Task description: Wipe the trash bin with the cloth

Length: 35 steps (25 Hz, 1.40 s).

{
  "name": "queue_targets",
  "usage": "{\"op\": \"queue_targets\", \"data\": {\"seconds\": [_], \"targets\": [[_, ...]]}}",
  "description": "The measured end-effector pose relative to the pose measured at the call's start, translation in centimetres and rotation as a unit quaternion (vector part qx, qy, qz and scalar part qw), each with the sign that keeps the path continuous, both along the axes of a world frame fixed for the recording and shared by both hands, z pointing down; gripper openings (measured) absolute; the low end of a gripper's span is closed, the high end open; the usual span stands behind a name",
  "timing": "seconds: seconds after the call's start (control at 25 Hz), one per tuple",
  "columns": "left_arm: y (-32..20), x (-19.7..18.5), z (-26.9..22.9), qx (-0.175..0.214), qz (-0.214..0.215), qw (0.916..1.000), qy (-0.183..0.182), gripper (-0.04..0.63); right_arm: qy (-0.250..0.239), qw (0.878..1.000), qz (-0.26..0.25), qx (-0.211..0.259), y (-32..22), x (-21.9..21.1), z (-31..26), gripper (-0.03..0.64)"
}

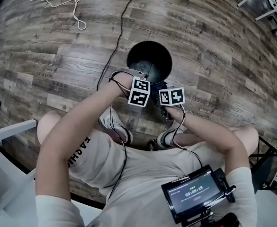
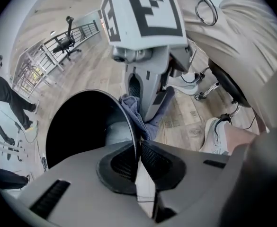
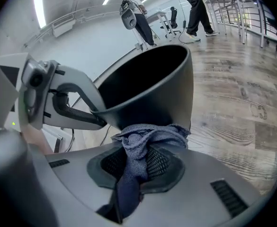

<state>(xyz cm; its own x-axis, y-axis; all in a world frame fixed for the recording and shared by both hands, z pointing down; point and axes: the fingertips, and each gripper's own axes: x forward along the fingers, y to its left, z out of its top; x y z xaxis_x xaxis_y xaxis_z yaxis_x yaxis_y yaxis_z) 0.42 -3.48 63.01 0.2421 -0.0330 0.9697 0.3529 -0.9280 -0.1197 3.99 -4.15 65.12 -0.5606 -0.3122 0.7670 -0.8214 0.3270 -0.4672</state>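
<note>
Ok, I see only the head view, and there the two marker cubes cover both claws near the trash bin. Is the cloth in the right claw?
Observer: Yes. The right gripper view shows the right claw shut on a grey-blue cloth, bunched between its pads.
Operator: Does the cloth touch the bin?
Observer: It does; it lies against the outer wall of the black trash bin.
Operator: And the left claw?
Observer: The left gripper view shows the left claw shut on the bin's rim, one pad inside, one outside.
</note>
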Motion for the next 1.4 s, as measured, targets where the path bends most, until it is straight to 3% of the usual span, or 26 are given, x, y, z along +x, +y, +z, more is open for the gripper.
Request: {"op": "queue_targets", "data": {"seconds": [0.52,0.72,0.88,1.0,1.12,1.28,1.4], "targets": [[-0.8,0.9,-0.2,-0.014,-0.023,0.9996,0.011,0.029,0.086,0.996,-0.012,-0.033,-1.9,2.1,13.3,0.080],[-0.7,0.9,-0.1,-0.017,-0.039,0.9991,0.007,0.029,0.053,0.994,0.053,-0.084,-2.2,3.2,16.5,0.080],[-0.8,1.1,-0.3,-0.010,-0.053,0.9984,0.015,0.031,0.057,0.994,0.046,-0.078,-1.3,3.4,14.4,0.080],[-0.3,1.1,-1.0,-0.029,-0.062,0.9969,0.038,0.154,0.055,0.997,0.006,-0.057,-0.1,3.0,13.3,0.080],[-1.0,0.1,-2.6,-0.034,-0.043,0.9974,0.048,0.205,0.047,0.997,-0.037,-0.041,1.5,2.4,10.9,0.080],[-2.5,-2.9,-2.7,-0.023,-0.009,0.9996,0.016,0.206,0.032,0.997,-0.066,-0.006,2.5,1.5,6.4,0.080],[-3.2,-4.9,-0.7,0.030,0.030,0.9987,-0.027,0.204,0.008,0.998,-0.057,0.010,2.8,0.6,3.0,0.080]]}}
